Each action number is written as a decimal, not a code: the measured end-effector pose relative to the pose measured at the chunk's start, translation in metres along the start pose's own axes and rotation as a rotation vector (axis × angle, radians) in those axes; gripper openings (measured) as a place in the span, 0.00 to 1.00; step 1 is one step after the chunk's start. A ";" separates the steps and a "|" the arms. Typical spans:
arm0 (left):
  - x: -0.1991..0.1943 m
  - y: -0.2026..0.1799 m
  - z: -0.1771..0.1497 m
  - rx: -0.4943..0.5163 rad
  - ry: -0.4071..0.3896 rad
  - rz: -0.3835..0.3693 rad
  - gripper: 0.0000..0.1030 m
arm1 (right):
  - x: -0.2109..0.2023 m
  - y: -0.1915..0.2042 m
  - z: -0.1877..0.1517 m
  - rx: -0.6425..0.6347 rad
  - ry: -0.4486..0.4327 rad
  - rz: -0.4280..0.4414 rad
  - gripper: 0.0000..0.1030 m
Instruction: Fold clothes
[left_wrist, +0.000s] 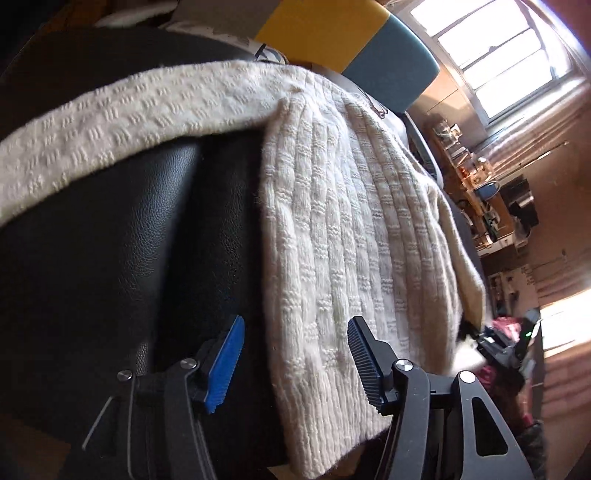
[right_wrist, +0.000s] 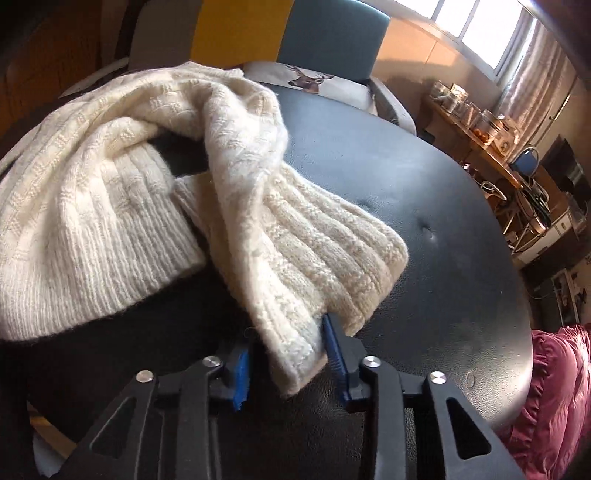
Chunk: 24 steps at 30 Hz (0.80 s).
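Note:
A cream knitted sweater (left_wrist: 351, 221) lies spread over a black leather padded surface (left_wrist: 129, 240). One sleeve stretches off to the upper left. My left gripper (left_wrist: 295, 365) is open, and the sweater's ribbed hem edge lies between its fingers without being pinched. In the right wrist view the sweater (right_wrist: 92, 206) is bunched at the left. Its other sleeve, ending in a ribbed cuff (right_wrist: 317, 258), runs toward me. My right gripper (right_wrist: 290, 365) is shut on the end of that cuff, just above the black surface (right_wrist: 443, 240).
A teal and yellow chair back (right_wrist: 332, 33) and a deer-print cushion (right_wrist: 310, 79) stand behind the surface. A cluttered wooden shelf (right_wrist: 480, 129) lines the right wall under a bright window. A pink quilted fabric (right_wrist: 554, 387) lies at the lower right.

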<state>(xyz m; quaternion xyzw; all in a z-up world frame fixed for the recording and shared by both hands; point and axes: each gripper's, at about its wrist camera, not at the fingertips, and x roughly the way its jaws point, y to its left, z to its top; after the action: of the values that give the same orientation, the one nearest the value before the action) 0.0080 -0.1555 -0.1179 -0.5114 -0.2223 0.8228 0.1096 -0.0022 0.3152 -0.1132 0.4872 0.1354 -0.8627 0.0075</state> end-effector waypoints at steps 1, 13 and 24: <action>0.002 -0.005 -0.002 0.020 0.001 0.009 0.61 | -0.002 -0.002 0.002 0.008 -0.004 -0.001 0.16; 0.016 -0.031 -0.014 0.193 0.012 0.121 0.72 | -0.005 -0.105 0.115 0.200 -0.053 -0.184 0.23; 0.025 -0.042 -0.011 0.250 0.031 0.143 0.87 | -0.073 -0.046 0.085 0.083 -0.271 0.252 0.37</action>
<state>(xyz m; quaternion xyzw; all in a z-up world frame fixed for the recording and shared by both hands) 0.0050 -0.1053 -0.1215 -0.5210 -0.0793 0.8418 0.1169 -0.0421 0.3303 0.0001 0.3794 0.0353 -0.9176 0.1136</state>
